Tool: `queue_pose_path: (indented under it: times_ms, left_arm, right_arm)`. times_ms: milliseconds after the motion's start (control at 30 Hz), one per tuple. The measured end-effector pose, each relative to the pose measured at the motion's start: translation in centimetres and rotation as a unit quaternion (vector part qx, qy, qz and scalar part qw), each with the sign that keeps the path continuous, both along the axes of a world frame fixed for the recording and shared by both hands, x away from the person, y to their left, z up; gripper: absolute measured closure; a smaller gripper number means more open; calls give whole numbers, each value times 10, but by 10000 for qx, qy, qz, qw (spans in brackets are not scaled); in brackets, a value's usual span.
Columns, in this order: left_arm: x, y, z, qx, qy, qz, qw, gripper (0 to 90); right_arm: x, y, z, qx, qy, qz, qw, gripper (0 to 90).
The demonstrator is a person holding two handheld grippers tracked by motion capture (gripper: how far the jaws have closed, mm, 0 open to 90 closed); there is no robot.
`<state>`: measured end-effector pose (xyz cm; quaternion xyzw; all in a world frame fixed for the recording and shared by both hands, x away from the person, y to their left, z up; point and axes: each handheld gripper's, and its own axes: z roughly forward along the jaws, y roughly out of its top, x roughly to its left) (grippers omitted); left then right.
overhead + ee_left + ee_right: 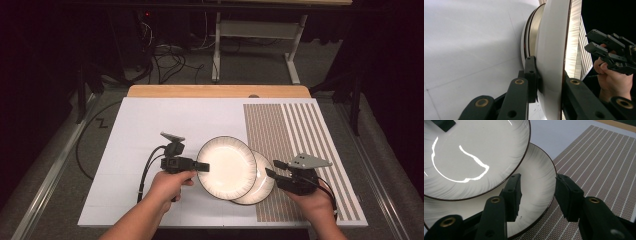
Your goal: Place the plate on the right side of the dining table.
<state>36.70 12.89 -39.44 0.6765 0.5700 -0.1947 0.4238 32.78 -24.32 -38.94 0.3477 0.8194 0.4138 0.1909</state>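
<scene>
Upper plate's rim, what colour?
Dark brown line round the upper plate, clearest in the right gripper view.

Glossy glazed cream ceramic plates with dark rims (227,167), matt white tabletop (145,130), woven striped brown placemat (300,130), matt black plastic gripper jaws

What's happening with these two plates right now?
A person works at a table with tongs in each hand. The left tongs are clamped on the rim of the upper plate, which overlaps a lower plate lying partly on the striped mat. The right tongs sit at the lower plate's right edge with the jaws apart, straddling the rim without pressing on it in the right gripper view.
</scene>
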Motion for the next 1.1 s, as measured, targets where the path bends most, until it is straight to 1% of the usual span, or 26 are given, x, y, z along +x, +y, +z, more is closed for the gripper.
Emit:
queue_pose_path:
  times_ms: [33,200,300,333,367,400,500,533,567,667,733,767,800,867,900,933,967,1100]
  left_arm:
    - [0,0,0,2,-34,-4,10000,795]
    - [-1,4,1,-8,-327,-1,9995,797]
    - [-1,5,1,-16,-477,15,9989,797]
    - [-1,6,2,-20,-570,11,9984,798]
    - [-1,7,2,-26,-593,17,9982,799]
    - [-1,7,2,-24,-661,29,9978,800]
    - [-2,8,2,-13,-880,51,9961,800]
    - [-4,8,3,-14,-994,68,9950,800]
    - [-4,8,3,-12,-1053,66,9944,800]
    - [-7,9,4,10,-1302,93,9914,801]
    - [-9,9,4,51,-1506,112,9885,800]
    - [-9,10,4,46,-1549,131,9878,801]
    - [-10,10,4,33,-1634,160,9864,801]
    - [-12,11,4,50,-1743,233,9844,801]
    - [-12,11,3,42,-1810,266,9831,801]
    - [-13,11,3,47,-1927,264,9809,801]
    - [-14,11,2,28,-1958,270,9803,800]
    - [-19,11,0,-12,-2243,317,9740,800]
  right_arm:
    - [0,-2,0,23,9,-25,10000,562]
    - [0,-7,0,103,-10,-94,9999,491]
    - [0,-10,1,125,-61,-154,9998,446]
    - [0,-12,1,141,-77,-166,9997,433]
    - [0,-14,1,160,-101,-202,9996,413]
    - [-1,-14,1,178,-96,-211,9996,404]
    - [-1,-18,1,220,-131,-272,9993,362]
    - [-1,-19,2,221,-144,-277,9993,355]
    - [-1,-20,2,234,-165,-286,9992,345]
    - [-2,-23,2,278,-218,-320,9989,314]
    - [-3,-25,3,301,-251,-344,9986,292]
    - [-3,-27,4,316,-276,-378,9984,276]
    - [-3,-27,4,322,-292,-392,9983,269]
    - [-4,-30,4,370,-323,-415,9979,240]
    - [-4,-30,5,398,-346,-449,9976,223]
    - [-4,-31,5,403,-367,-461,9974,217]
    - [-4,-33,5,417,-374,-481,9973,201]
    - [-4,-35,5,442,-389,-517,9969,166]
